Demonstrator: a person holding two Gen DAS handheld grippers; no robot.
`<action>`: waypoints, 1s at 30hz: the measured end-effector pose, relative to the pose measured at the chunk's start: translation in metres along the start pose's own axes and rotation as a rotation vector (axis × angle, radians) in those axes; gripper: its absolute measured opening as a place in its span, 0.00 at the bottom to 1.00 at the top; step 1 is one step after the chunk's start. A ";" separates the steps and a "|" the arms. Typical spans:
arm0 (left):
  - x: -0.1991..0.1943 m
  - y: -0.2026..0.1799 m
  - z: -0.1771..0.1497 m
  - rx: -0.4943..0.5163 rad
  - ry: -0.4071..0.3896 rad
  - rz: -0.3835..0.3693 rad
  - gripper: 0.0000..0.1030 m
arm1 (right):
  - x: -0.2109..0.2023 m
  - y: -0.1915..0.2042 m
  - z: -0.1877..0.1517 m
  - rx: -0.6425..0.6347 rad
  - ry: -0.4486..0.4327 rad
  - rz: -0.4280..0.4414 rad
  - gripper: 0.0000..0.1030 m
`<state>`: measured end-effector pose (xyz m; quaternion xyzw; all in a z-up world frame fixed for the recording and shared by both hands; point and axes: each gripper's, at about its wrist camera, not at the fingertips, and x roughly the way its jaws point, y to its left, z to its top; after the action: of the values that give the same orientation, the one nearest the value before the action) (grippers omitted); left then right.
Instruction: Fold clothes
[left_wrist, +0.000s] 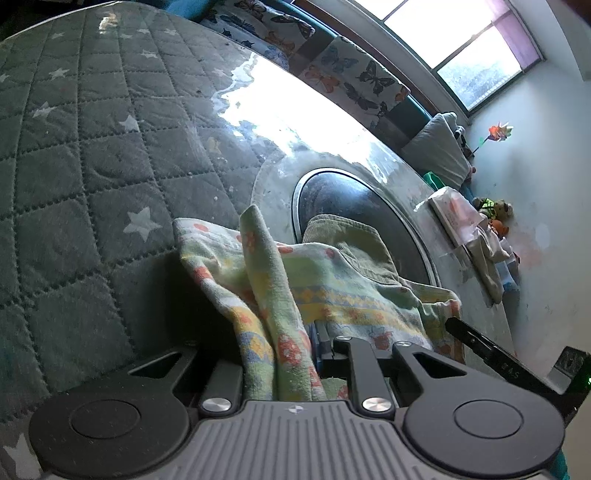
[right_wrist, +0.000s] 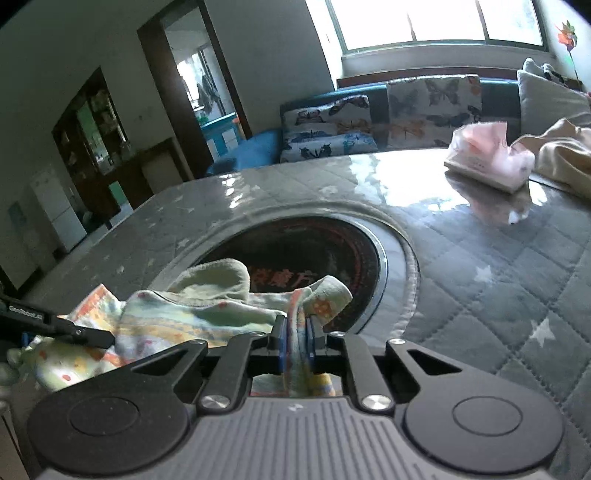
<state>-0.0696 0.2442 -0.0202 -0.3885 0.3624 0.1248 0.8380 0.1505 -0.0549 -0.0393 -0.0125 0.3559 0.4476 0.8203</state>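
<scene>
Quilted star-print table cover runs wide and bare toward the butterfly cushions; its round cutout exposes a dark cooktop, with a pink tissue pack well off at the far right. Patterned garment lies bunched at the near edge, its top overlapping the cooktop rim. Right gripper is pinched on a raised fold of it; left gripper is likewise clamped on a bunched ridge of cloth, and its finger shows at the garment's left edge.
</scene>
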 end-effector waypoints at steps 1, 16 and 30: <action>0.000 0.001 0.001 0.000 0.002 -0.003 0.17 | 0.003 -0.004 0.000 0.014 0.006 -0.010 0.13; -0.002 0.001 0.005 0.045 0.011 0.006 0.17 | 0.008 -0.005 -0.010 0.046 0.041 0.016 0.12; -0.012 -0.053 0.004 0.223 -0.014 -0.027 0.13 | -0.063 0.008 -0.009 0.058 -0.114 -0.016 0.09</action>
<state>-0.0500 0.2125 0.0201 -0.2968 0.3629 0.0749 0.8801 0.1173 -0.0987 -0.0056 0.0340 0.3213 0.4306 0.8427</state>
